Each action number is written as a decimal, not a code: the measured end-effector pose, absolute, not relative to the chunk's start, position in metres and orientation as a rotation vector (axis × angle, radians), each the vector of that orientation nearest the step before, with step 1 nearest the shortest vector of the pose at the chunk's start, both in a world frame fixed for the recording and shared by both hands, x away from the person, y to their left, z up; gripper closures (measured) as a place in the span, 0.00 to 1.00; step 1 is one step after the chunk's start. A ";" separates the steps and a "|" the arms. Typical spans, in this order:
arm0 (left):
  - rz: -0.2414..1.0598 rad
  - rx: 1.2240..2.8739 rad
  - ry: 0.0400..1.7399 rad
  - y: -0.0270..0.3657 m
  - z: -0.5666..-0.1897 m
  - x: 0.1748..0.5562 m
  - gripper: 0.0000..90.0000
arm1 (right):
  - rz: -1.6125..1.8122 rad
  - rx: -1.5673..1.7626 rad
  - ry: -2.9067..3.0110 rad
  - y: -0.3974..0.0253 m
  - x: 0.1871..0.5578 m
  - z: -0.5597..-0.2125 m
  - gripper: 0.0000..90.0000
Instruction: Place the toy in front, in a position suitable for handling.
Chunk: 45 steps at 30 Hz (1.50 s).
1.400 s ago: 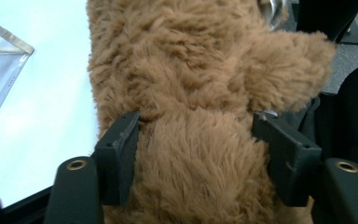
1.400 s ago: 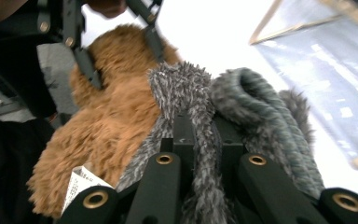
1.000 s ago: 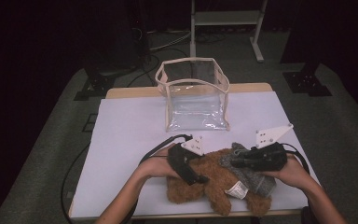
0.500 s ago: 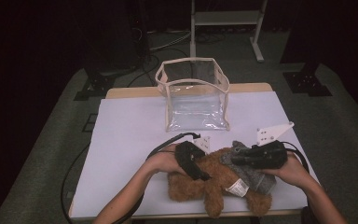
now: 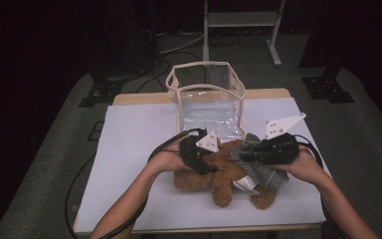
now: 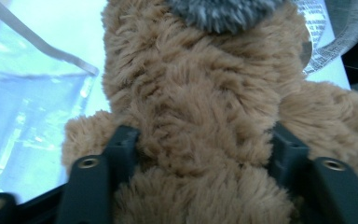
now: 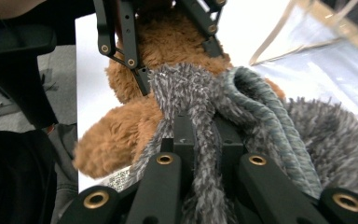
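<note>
Lower centre: left gripper [image 5: 202,158] clamps the soft, light teddy bear's [image 5: 224,177] body; right gripper [image 5: 258,154] apparently pinches its floppy grey knit [image 5: 263,172].

Fuzzy plush bear [image 5: 224,172], clear glossy plastic bag [image 5: 206,97]

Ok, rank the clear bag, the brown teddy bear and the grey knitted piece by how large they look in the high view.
1. clear bag, largest, though it stands upright and farther back.
2. brown teddy bear, partly covered by both grippers.
3. grey knitted piece, smallest; part of it is hidden under the right gripper.
</note>
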<state>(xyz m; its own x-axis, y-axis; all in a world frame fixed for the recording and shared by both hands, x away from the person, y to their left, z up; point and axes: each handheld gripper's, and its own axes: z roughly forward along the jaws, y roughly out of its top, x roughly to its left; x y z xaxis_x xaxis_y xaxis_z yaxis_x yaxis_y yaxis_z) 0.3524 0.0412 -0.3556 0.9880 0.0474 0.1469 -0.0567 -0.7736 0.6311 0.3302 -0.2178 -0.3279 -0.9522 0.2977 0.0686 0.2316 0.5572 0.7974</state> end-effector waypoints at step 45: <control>0.170 2.334 0.123 0.101 -0.371 0.315 0.36 | 1.182 0.178 2.814 -0.135 0.317 -0.335 0.91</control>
<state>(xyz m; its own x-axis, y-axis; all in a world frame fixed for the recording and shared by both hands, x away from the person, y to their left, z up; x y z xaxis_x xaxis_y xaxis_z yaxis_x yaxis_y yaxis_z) 0.3152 0.1008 -0.3714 0.9864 0.1408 0.0847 0.0372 -0.6935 0.7195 0.3172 -0.1348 -0.3350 -0.9897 0.1396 -0.0324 0.0745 0.6946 0.7155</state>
